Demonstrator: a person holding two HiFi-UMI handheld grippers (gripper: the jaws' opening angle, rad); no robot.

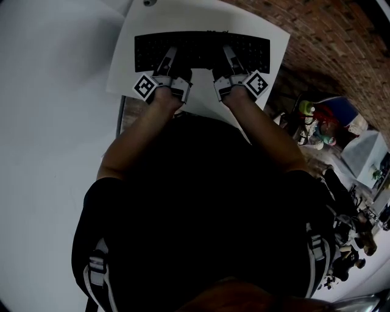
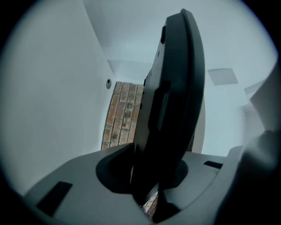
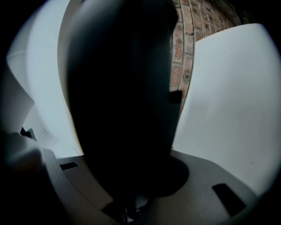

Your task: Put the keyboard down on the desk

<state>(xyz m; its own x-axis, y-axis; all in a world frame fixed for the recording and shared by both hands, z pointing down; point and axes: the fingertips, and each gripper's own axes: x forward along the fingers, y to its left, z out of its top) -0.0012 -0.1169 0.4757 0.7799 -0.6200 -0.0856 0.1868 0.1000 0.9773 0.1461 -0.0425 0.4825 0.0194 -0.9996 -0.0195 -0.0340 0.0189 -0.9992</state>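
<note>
Over the white desk (image 1: 120, 68) the black keyboard (image 1: 201, 46) lies flat. Its near edge is clamped in the left gripper (image 1: 168, 61) and the right gripper (image 1: 230, 61), each with jaws partly closed on it. Whether it touches the desk is unclear. A white wall (image 1: 49, 109) stands to the left, a brick wall (image 1: 329, 36) to the right, with clutter (image 1: 326, 125) below it.

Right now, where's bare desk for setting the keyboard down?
White desk shows bare all round the held keyboard: strips at both ends, beyond it, and along the near edge. One small round thing sits at the far left corner. Crowding is only floor clutter at right.
</note>
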